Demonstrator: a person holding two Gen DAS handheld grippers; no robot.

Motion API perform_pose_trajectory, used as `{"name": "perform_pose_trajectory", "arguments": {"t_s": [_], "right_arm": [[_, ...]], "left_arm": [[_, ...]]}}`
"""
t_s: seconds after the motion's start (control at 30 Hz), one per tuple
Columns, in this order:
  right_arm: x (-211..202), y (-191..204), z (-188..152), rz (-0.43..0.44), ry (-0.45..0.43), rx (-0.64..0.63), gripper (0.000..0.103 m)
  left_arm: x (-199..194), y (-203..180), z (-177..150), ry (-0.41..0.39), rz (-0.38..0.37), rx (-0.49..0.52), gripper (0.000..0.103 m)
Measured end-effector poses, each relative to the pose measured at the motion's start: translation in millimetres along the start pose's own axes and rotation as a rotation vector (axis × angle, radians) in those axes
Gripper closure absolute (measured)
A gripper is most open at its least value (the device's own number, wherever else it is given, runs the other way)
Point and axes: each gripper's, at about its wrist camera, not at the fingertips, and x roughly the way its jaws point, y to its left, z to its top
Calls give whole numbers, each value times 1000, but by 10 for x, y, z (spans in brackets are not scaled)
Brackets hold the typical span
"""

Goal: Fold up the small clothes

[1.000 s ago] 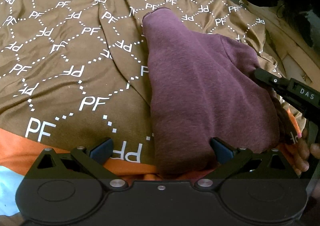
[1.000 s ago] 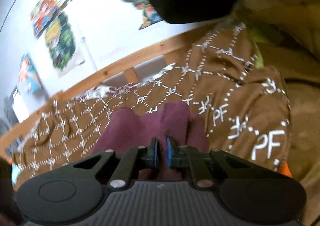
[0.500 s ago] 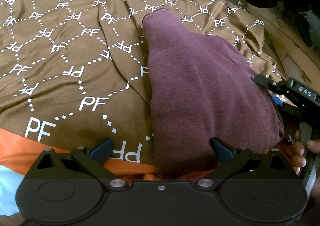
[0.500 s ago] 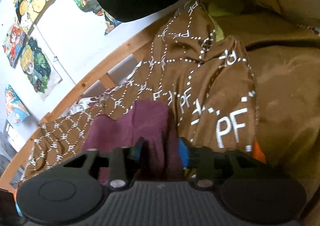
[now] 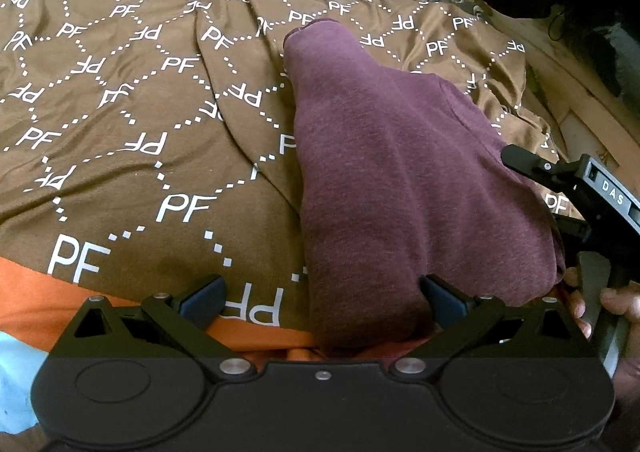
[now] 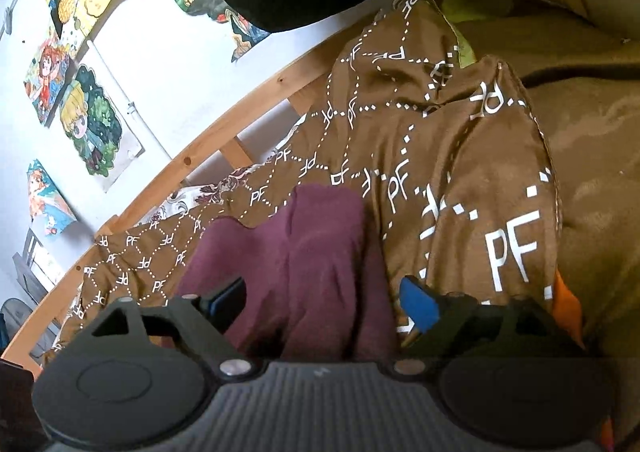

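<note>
On the bed, my left tool (image 5: 320, 298) sits wide open and unmoved at the near edge of the brown PF-print bedspread (image 5: 132, 124). To its right, the maroon garment (image 5: 400, 180) lies folded flat. My right tool (image 6: 324, 302), clamped on it a second ago, has spread open and let go, so this fold looks finished.

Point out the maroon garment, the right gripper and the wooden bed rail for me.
maroon garment (image 5: 400, 188), left wrist view, middle of its folded top.
right gripper (image 6: 320, 302), right wrist view, midway between fingertips.
wooden bed rail (image 6: 224, 134), right wrist view, curved top rail.
</note>
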Motion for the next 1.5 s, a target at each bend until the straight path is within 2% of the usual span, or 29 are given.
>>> {"name": "perform_pose_trajectory", "arguments": {"t_s": [0.13, 0.23, 0.33, 0.43, 0.53, 0.63, 0.7, 0.77, 0.87, 1.07, 1.3, 1.37, 1.43, 1.5], "right_arm": [[8, 30, -21, 6, 9, -24, 10], [-2, 37, -25, 19, 8, -20, 7], [-52, -18, -12, 70, -27, 65, 2], [-94, -124, 5, 136, -61, 186, 1], [-91, -151, 13, 126, -64, 196, 5], [-46, -82, 5, 46, -33, 139, 15], [-2, -26, -10, -16, -9, 101, 27], [16, -26, -27, -44, -4, 96, 30], [4, -71, -25, -30, -8, 123, 32], [17, -85, -50, -27, 1, 105, 32], [26, -56, -65, -11, -2, 81, 25], [34, -44, -69, -10, -1, 73, 24], [43, -36, -69, -11, 0, 69, 24], [48, -36, -67, -9, 0, 67, 22]], "left_arm": [[-21, 7, 25, 5, -8, -14, 1], [-69, 64, 99, 20, -45, -64, 1], [-149, 201, 179, -11, -141, -158, 1], [-146, 238, 275, -28, -157, -191, 1], [-80, 214, 401, -33, -140, -162, 1], [-1, 146, 550, -63, -127, -127, 1], [69, 118, 656, -73, -112, -119, 1], [163, 92, 775, -79, -67, -107, 1], [332, 131, 915, -66, 17, -120, 1], [557, 394, 880, -6, 9, -262, 1], [500, 470, 953, -33, -51, -328, 1], [528, 489, 999, -32, -34, -338, 1], [548, 480, 1027, -32, 15, -313, 1], [543, 480, 1019, -34, 17, -304, 1]]}}
